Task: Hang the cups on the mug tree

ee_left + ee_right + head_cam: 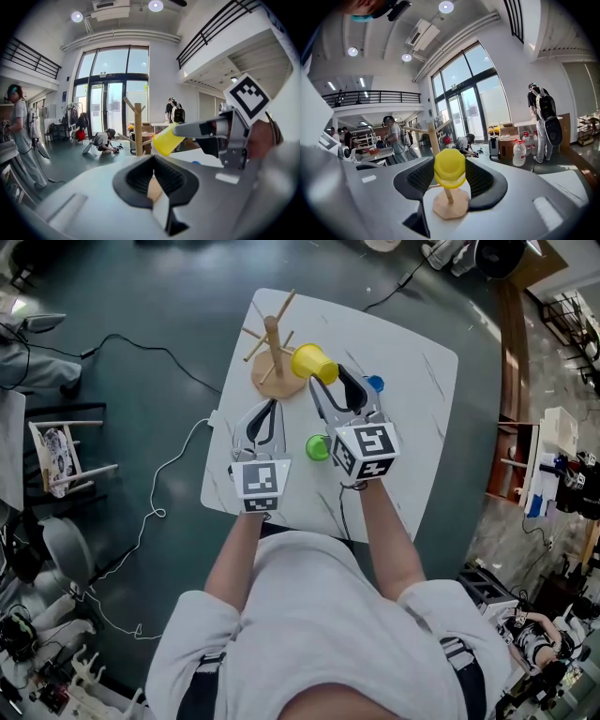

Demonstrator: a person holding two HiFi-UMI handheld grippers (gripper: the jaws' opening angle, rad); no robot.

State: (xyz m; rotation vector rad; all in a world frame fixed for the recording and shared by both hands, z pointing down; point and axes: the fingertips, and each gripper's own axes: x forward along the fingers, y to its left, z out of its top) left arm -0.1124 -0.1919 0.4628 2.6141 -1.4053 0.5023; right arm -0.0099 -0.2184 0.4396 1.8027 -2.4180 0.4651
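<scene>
A yellow cup point(314, 362) is held sideways over the white table point(412, 427), with my right gripper point(330, 374) shut on it. In the right gripper view the yellow cup point(450, 168) sits between the pads, its bottom facing the camera. The wooden mug tree point(430, 136) stands just behind it, and the tree's pegs are bare. The mug tree point(273, 351) is just left of the cup. My left gripper point(269, 409) is shut and empty, below the tree's base. From the left gripper point(153, 180) the yellow cup point(166, 139) shows beside the tree point(138, 127).
A green cup point(318, 447) stands on the table between the two grippers. A blue cup point(375, 383) sits right of the right gripper. Cables run over the floor at the left. People move about in the hall behind.
</scene>
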